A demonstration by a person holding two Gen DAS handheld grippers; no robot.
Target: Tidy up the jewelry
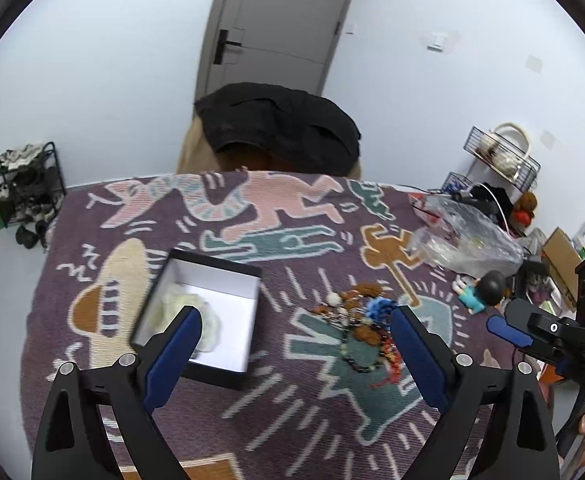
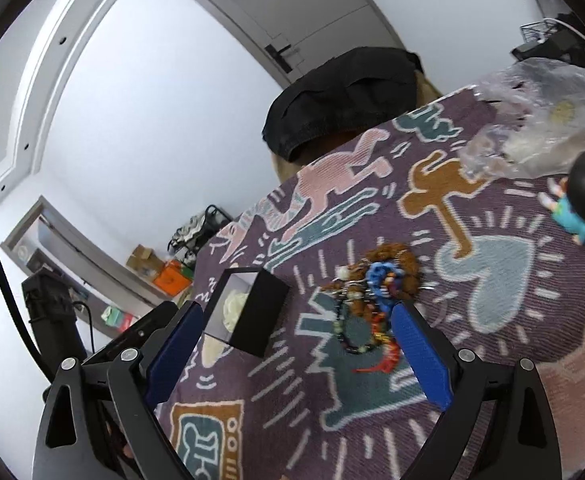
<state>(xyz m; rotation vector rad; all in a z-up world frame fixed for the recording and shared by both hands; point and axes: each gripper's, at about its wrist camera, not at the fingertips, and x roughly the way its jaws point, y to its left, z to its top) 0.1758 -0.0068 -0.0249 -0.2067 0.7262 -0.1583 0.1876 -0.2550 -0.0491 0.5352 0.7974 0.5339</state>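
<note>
A pile of beaded jewelry (image 1: 362, 320), brown, blue, red and dark beads, lies on the patterned cloth (image 1: 292, 412). Left of it stands an open black box (image 1: 206, 312) with a white inside holding a cream, fluffy piece (image 1: 190, 312). My left gripper (image 1: 292, 332) is open and empty, hovering above the cloth between box and pile. In the right wrist view the pile (image 2: 372, 300) and the box (image 2: 248, 308) lie ahead of my right gripper (image 2: 296, 324), which is open and empty. The right gripper also shows in the left wrist view (image 1: 532, 332).
A small figurine with a dark head and teal top (image 1: 484, 290) lies right of the pile, also in the right wrist view (image 2: 580, 200). A crumpled clear plastic bag (image 1: 460, 240) sits behind it. A chair with a black garment (image 1: 280, 128) stands at the table's far edge.
</note>
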